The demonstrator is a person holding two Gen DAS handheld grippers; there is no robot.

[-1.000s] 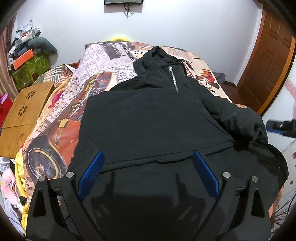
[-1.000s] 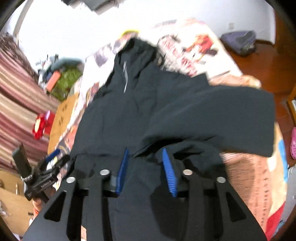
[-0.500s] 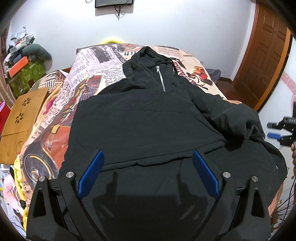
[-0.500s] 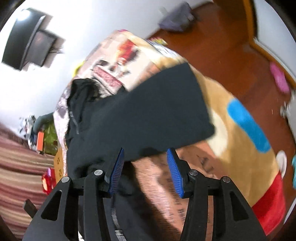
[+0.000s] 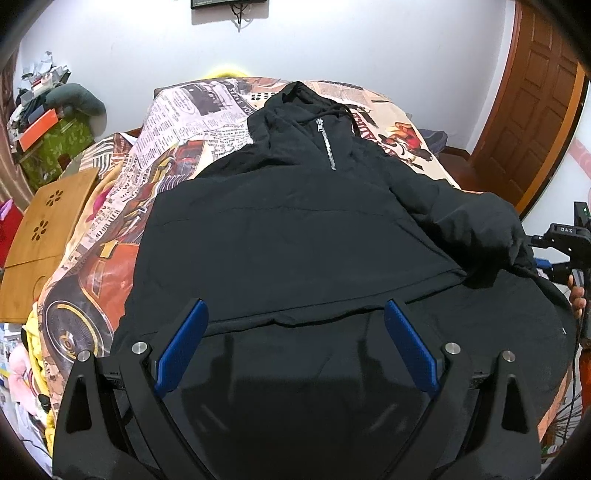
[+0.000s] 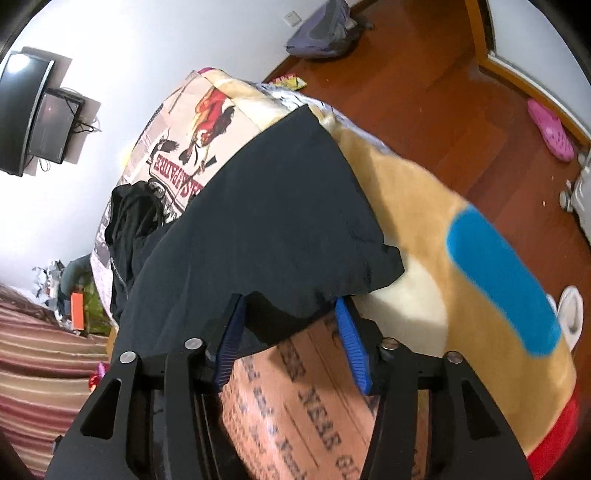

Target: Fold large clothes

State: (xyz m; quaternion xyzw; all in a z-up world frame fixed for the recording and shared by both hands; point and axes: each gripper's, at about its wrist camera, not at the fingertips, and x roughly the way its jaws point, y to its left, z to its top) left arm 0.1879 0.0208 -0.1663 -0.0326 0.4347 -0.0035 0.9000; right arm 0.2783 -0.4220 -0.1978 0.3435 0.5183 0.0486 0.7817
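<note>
A black hooded jacket point(image 5: 295, 229) with a short silver zip point(image 5: 327, 146) lies front-up on the bed, hood at the far end. My left gripper point(image 5: 295, 310) hovers open above its hem, with nothing between the blue pads point(image 5: 181, 347). The jacket's right sleeve point(image 6: 280, 221) stretches towards the bed's right edge. My right gripper point(image 6: 290, 306) is at the sleeve's end; the cuff edge hangs between its fingertips as the jaws close, and the pads point(image 6: 351, 347) are still apart from the cloth. In the left wrist view the right gripper point(image 5: 565, 251) shows at the right edge, held by a hand point(image 5: 576, 299).
A blanket point(image 5: 184, 122) printed with newspaper and a car covers the bed. A wooden lap table point(image 5: 40, 229) and cluttered boxes point(image 5: 51, 140) stand left of it. On the right are a wooden door point(image 5: 535, 110), red-brown floor point(image 6: 424, 85), a grey bag point(image 6: 325, 33) and a pink slipper point(image 6: 550, 129).
My right gripper has rolled, swung out and sunk to the sleeve's end at the bed's right edge. Its jaws have narrowed a little. The left gripper has barely moved.
</note>
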